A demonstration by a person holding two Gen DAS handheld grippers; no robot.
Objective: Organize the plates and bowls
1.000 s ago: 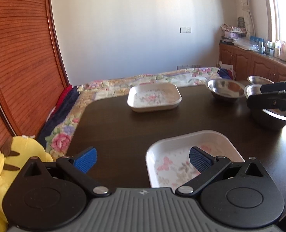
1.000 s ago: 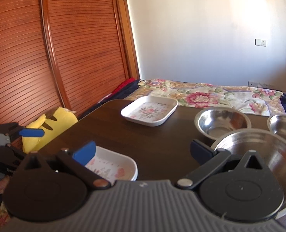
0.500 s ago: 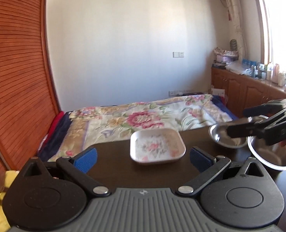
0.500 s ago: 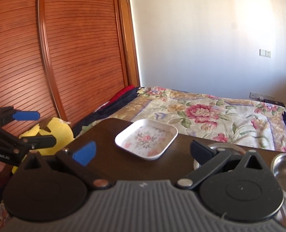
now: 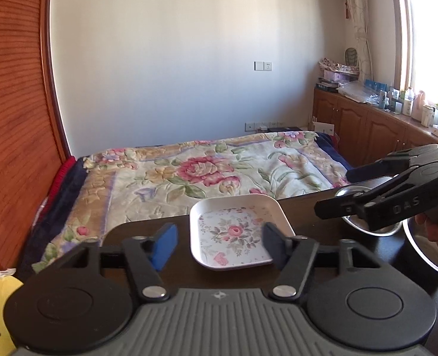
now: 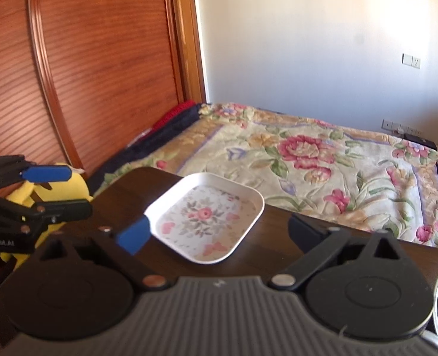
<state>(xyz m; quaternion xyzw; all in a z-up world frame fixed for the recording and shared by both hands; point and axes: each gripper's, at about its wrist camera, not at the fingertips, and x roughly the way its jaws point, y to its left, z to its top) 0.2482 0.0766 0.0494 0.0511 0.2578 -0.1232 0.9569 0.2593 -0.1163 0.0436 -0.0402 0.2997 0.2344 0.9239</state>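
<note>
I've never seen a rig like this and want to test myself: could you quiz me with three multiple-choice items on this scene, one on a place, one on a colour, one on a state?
1. Where does the floral dish sit?
A. on the bed
B. on the dark table, near its far edge
C. on the cabinet

2. What colour is the soft toy beside the table?
A. yellow
B. green
C. white

3. What is held between the left gripper's pads?
A. the dish
C. a steel bowl
B. nothing

Answers: 1 B, the dish rests on dark wood just before the bedspread; 2 A, the toy is bright yellow; 3 B, the pads stand apart over the table, touching nothing.
</note>
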